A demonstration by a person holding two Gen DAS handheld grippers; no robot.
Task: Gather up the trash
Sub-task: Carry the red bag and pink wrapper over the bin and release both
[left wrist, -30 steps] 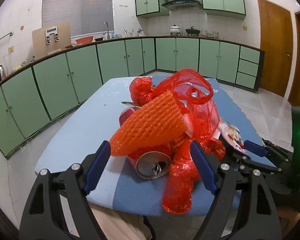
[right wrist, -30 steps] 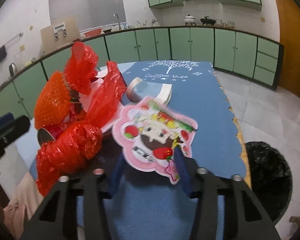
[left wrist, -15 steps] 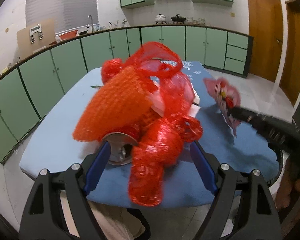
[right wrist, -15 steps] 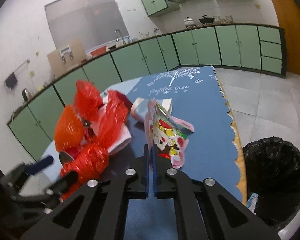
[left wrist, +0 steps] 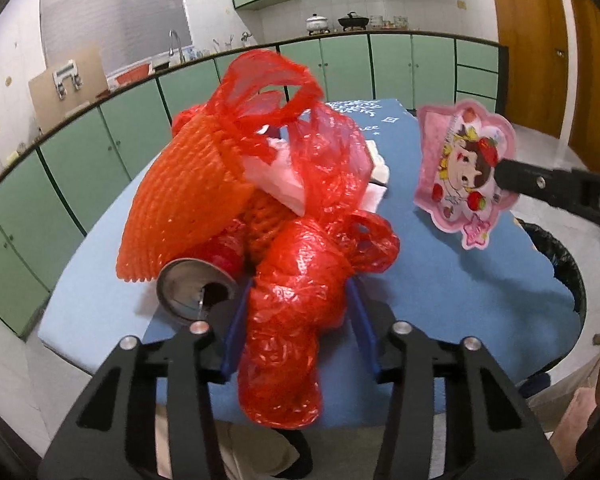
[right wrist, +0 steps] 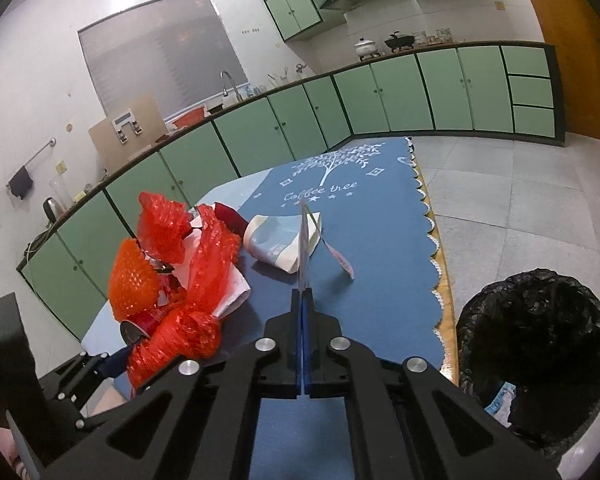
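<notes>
The left tongs (left wrist: 298, 312) have just been closing and clamp a red plastic bag (left wrist: 296, 304) on the table (left wrist: 440, 280); the right tongs (right wrist: 303, 300) pinch a pink wrapper (left wrist: 466, 172) lifted above it.

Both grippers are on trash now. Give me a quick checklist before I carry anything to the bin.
1. Right gripper shut on the pink cartoon snack wrapper: ok.
2. Wrapper lifted clear of the blue tablecloth: ok.
3. Black-lined trash bin open, on the floor beside the table: ok.
4. Left gripper, jaws just closing, around the crumpled red plastic bag; firm grip: cannot tell.
5. Bag free of the orange foam net and the silver-topped drink can: not ok, all bunched together.
</notes>
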